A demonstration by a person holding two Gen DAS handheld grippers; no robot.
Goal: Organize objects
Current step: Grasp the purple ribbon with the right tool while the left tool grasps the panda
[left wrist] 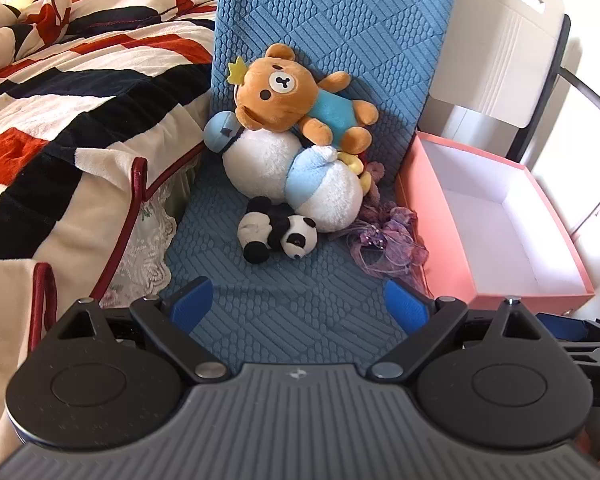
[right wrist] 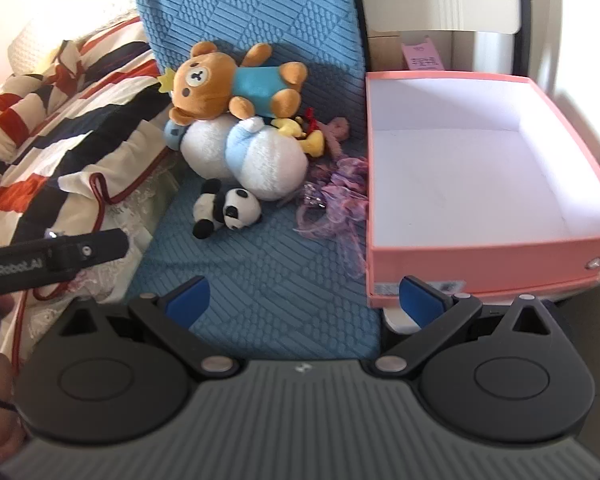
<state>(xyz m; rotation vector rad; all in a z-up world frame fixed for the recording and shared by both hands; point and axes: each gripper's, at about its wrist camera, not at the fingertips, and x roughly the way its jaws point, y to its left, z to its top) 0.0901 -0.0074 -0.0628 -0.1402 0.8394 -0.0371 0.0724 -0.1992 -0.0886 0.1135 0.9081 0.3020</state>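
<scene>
a blue quilted seat cover (left wrist: 284, 312) beside a striped blanket (left wrist: 60, 128) is holding a pile of toys: brown plush bear (left wrist: 288, 92), small panda plush (left wrist: 280, 232), purple ribbon tangle (left wrist: 388, 240). nothing seems sorted yet; the pink cardboard box (right wrist: 476, 264) is sitting empty. left gripper (left wrist: 300, 306) and right gripper (right wrist: 306, 302) are hovering spread apart, holding nothing.

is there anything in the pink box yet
No, the pink box shows only its bare white inside, while the panda and brown bear lie on the blue cushion beside it.
</scene>
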